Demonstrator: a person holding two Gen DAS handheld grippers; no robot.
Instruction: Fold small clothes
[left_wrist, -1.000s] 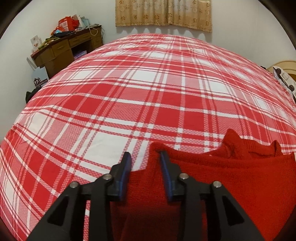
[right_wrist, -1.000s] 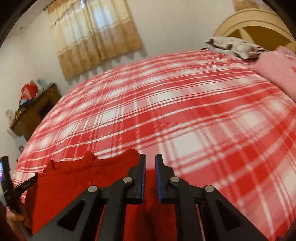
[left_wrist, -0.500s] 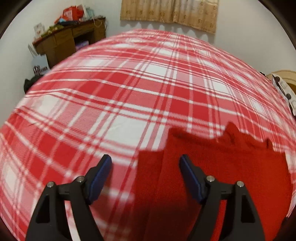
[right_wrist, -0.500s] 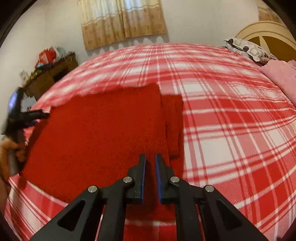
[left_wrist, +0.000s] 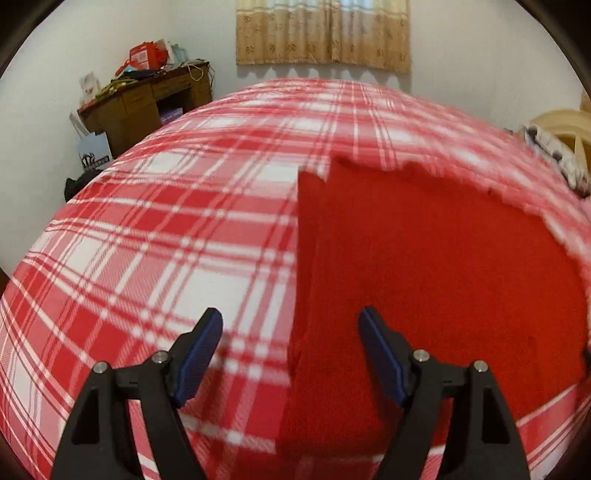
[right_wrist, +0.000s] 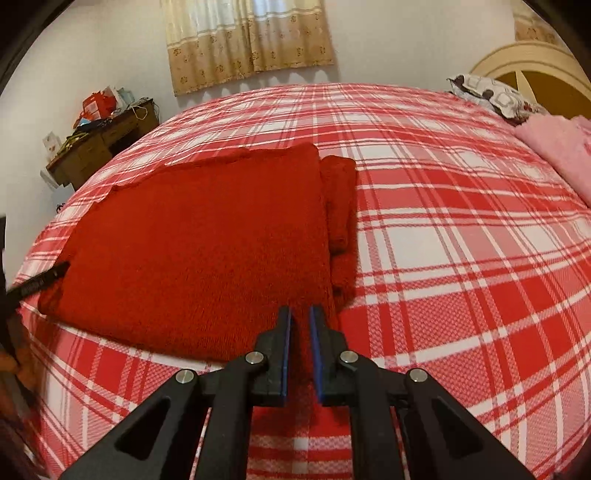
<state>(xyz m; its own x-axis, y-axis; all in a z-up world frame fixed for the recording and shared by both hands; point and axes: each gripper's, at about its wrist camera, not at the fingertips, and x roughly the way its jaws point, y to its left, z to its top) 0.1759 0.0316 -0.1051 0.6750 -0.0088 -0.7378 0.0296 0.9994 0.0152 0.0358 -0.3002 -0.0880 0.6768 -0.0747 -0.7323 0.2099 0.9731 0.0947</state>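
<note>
Although the red sweater (right_wrist: 207, 236) already lies flat on the plaid bed (right_wrist: 461, 229) as a folded rectangle, its sleeve (right_wrist: 338, 199) juts past the right edge, so I judge more folding remains. The left gripper (left_wrist: 291, 350) hangs wide and empty; the right gripper (right_wrist: 300, 350) pinches the near hem, with open bed all round.

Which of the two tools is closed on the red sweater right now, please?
The right tool: its blue pads pinch the red sweater at its near edge. The left tool hangs wide open, gripping nothing.
</note>
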